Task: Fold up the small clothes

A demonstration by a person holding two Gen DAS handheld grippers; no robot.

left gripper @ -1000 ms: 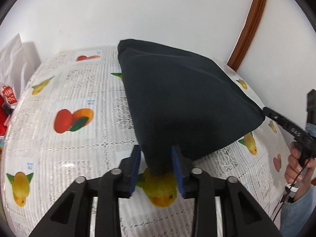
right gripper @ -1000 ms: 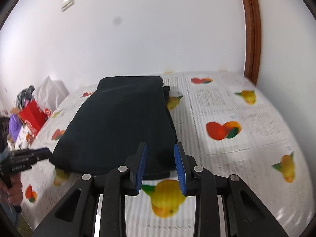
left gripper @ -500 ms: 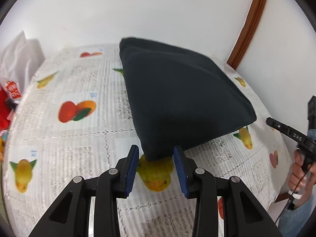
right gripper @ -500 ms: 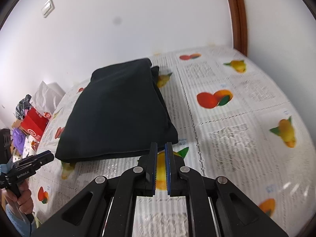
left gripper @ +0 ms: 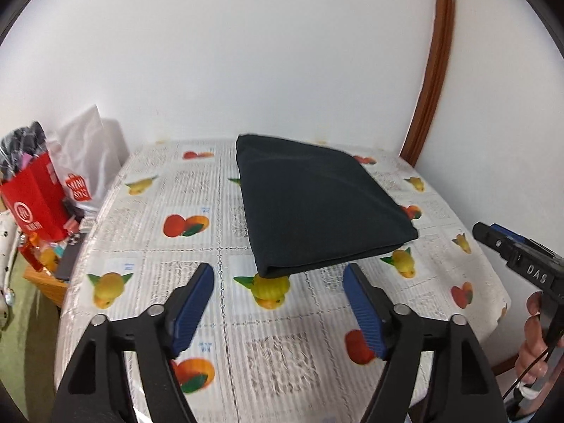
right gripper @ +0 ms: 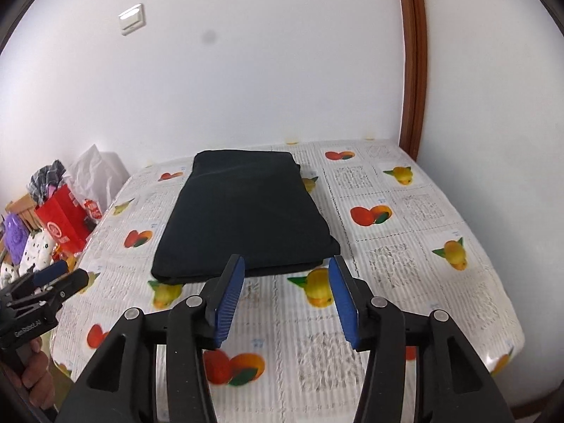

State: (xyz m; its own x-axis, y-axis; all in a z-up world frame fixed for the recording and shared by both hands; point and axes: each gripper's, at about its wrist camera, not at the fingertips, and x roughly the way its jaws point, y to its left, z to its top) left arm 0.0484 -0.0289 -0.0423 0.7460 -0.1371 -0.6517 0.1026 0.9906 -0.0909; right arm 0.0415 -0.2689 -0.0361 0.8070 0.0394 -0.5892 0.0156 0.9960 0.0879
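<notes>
A black garment (left gripper: 317, 208) lies folded into a flat rectangle on the table with the fruit-print cloth (left gripper: 197, 246); it also shows in the right wrist view (right gripper: 246, 215). My left gripper (left gripper: 278, 275) is open and empty, held back from the garment's near corner. My right gripper (right gripper: 285, 268) is open and empty, just short of the garment's near edge. The right gripper also shows at the right of the left wrist view (left gripper: 493, 236), and the left gripper at the left of the right wrist view (right gripper: 67, 275).
A red paper bag (left gripper: 35, 201) and a white plastic bag (left gripper: 88, 162) stand off the table's left side, also in the right wrist view (right gripper: 63, 222). A white wall runs behind the table, with a brown door frame (left gripper: 430, 81) at the right.
Both grippers let go of the garment, pulled back toward me and rose. The right gripper shut briefly, then opened; the left opened wide. The garment now lies flat.
</notes>
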